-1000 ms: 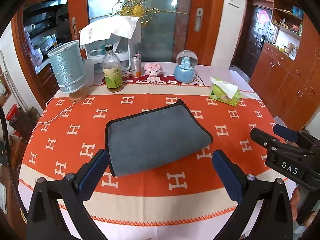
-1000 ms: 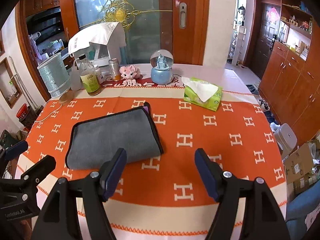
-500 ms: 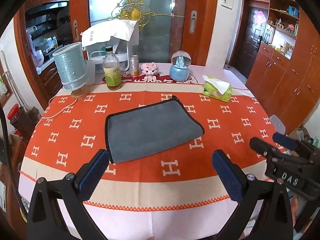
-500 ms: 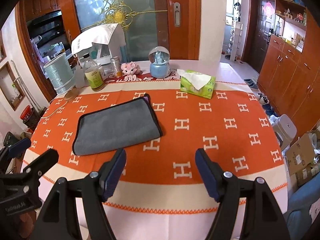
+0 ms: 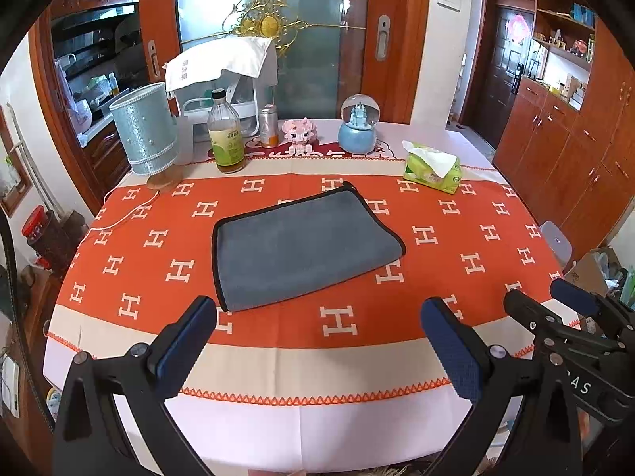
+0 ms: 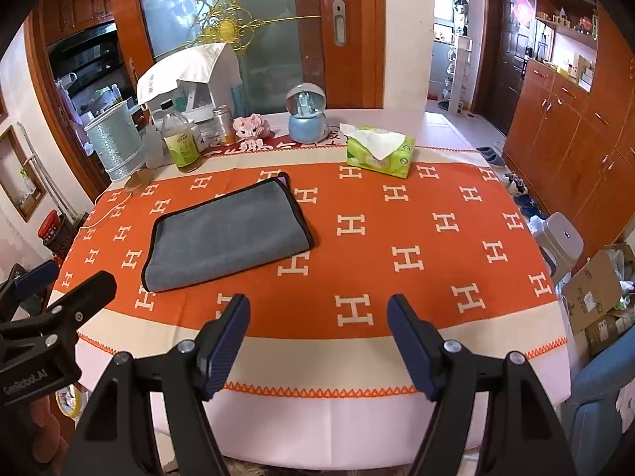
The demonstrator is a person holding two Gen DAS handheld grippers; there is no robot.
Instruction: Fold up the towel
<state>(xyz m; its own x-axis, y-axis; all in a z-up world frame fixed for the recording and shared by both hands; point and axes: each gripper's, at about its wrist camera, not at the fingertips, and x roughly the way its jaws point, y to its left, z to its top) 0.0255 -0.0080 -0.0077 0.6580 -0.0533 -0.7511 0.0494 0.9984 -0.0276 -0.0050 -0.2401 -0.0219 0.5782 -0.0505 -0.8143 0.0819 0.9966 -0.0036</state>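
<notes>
A grey towel (image 5: 297,248) with a black border lies folded flat in the middle of the orange tablecloth (image 5: 456,246). It also shows in the right wrist view (image 6: 226,234). My left gripper (image 5: 317,341) is open and empty, held over the table's near edge, apart from the towel. My right gripper (image 6: 317,337) is open and empty, also over the near edge, to the right of the towel. Each gripper shows at the side of the other's view, the right one (image 5: 571,317) and the left one (image 6: 59,293).
Along the table's far edge stand a teal lamp (image 5: 145,135), a bottle (image 5: 226,135), a can (image 5: 268,126), a pink toy (image 5: 299,135), a snow globe (image 5: 357,125) and a green tissue pack (image 5: 432,168). Wooden cabinets (image 5: 575,139) line the right wall. A stool (image 6: 559,238) stands right.
Both grippers have drawn back and up from the towel towards the table's near edge. The towel has not moved. Both stay open.
</notes>
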